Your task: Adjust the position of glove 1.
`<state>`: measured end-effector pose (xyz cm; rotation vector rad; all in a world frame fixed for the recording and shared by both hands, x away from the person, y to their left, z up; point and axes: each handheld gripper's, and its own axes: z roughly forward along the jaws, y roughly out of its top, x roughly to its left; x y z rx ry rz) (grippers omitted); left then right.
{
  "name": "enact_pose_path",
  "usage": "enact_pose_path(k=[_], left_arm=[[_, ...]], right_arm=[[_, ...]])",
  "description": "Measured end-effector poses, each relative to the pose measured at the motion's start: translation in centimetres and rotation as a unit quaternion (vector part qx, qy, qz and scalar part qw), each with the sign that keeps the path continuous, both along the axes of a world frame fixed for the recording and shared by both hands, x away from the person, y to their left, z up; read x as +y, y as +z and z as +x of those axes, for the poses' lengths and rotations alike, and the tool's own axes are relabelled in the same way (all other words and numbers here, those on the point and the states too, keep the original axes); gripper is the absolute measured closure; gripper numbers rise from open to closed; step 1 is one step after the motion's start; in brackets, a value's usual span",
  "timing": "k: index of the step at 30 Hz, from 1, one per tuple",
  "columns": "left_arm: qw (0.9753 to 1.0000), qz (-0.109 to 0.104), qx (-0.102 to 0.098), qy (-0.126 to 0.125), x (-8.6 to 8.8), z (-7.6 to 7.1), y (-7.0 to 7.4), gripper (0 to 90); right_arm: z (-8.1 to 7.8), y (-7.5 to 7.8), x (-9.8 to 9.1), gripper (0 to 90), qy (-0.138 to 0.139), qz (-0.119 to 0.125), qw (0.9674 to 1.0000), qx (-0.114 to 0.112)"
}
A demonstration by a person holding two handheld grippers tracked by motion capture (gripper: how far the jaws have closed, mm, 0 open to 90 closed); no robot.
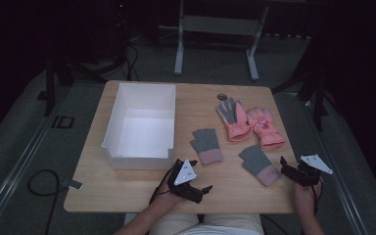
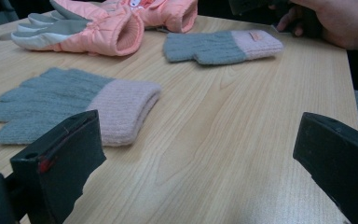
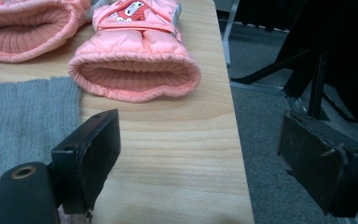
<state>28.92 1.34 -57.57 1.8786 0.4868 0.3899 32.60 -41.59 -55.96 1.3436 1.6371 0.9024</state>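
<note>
Both grippers gape empty — left gripper (image 1: 201,190) just right of the white bin (image 1: 139,126), right gripper (image 1: 288,170) farther right.

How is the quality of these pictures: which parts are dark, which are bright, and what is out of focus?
High view: the room around is very dark, while the white plastic bin glows brightest on the light wooden table. Left gripper view: evenly lit, the grey knitted glove with pink cuff fairly sharp, the near black jaws soft. Right gripper view: the padded pink ski glove clear, the jaws slightly blurred, background dim.
</note>
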Motion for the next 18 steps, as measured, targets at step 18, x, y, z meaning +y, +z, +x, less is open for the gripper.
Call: enact_pose_path(k=[18], left_arm=[[1.0,-0.001,-0.006,0.001,0.13,0.08,0.0,1.0]], right_arm=[[0.32,-0.09,0.42,13.3,0.007,-0.031,0.9993,0.019]])
